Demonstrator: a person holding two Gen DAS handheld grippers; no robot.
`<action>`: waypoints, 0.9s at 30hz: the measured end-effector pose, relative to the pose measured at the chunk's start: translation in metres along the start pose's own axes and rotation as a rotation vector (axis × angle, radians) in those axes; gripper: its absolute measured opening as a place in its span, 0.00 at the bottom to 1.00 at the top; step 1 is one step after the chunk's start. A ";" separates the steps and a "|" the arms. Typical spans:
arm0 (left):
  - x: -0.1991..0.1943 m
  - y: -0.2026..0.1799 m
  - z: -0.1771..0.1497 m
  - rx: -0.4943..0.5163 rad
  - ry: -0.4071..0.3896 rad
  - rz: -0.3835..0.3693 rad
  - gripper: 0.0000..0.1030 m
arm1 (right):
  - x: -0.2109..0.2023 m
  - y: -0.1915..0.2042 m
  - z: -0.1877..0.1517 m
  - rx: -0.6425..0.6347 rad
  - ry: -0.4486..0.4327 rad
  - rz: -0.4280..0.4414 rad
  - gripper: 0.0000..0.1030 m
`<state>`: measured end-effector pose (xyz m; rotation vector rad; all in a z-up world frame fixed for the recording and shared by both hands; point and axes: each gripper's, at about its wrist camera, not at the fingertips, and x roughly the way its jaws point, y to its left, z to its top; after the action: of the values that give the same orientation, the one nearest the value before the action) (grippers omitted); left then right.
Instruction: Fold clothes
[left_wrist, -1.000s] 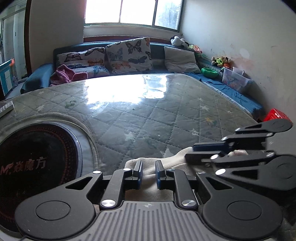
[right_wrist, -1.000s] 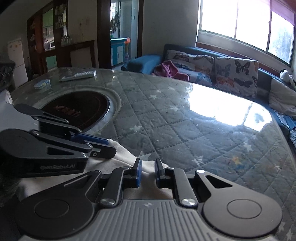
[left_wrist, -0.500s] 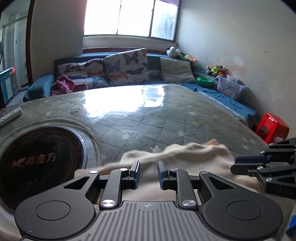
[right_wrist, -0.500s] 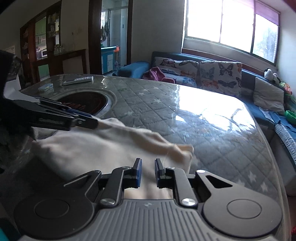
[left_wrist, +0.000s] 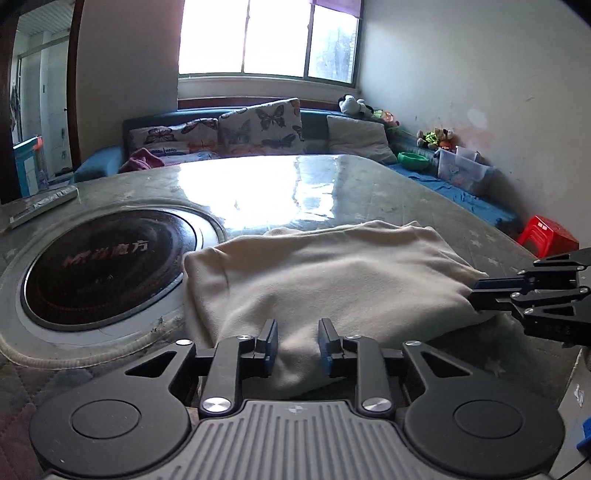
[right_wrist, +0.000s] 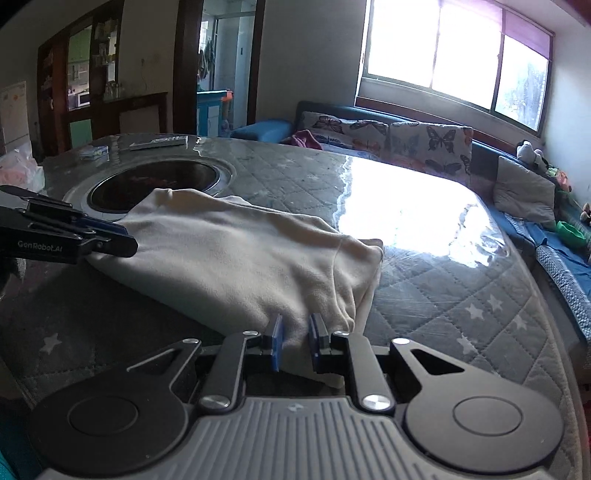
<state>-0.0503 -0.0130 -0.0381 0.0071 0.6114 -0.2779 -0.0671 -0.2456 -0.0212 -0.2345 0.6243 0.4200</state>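
Note:
A cream garment (left_wrist: 325, 280) lies in a folded bundle on the quilted table (left_wrist: 369, 192), beside the dark round hob. My left gripper (left_wrist: 297, 341) stands at its near edge with cloth between the slightly parted blue pads. My right gripper (right_wrist: 294, 341) stands at the garment's (right_wrist: 236, 254) other end, also with cloth between narrow-set pads. Each gripper shows in the other's view: the right one (left_wrist: 480, 291) at the garment's right end, the left one (right_wrist: 122, 240) at its left end.
A round black hob (left_wrist: 107, 262) is set into the table left of the garment. A remote (left_wrist: 40, 205) lies at the far left edge. A sofa with butterfly cushions (left_wrist: 258, 125) runs behind the table. A red stool (left_wrist: 546, 240) stands at the right.
Both grippers pulled back toward the table's near edge and moved apart, drawing the cream garment out from a small bunch into a long folded bundle. The left pads stand a little wider than before.

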 end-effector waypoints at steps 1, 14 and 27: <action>-0.001 0.000 0.000 -0.002 -0.004 0.002 0.27 | -0.003 0.001 0.002 -0.005 -0.005 -0.003 0.13; -0.019 0.004 -0.012 -0.054 -0.019 0.062 0.26 | 0.012 0.018 0.007 -0.011 -0.033 0.068 0.13; -0.021 0.022 -0.014 -0.128 -0.019 0.059 0.25 | 0.007 0.029 0.017 -0.040 -0.026 0.067 0.13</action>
<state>-0.0690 0.0152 -0.0391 -0.1001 0.6086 -0.1811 -0.0664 -0.2121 -0.0145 -0.2470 0.6001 0.4995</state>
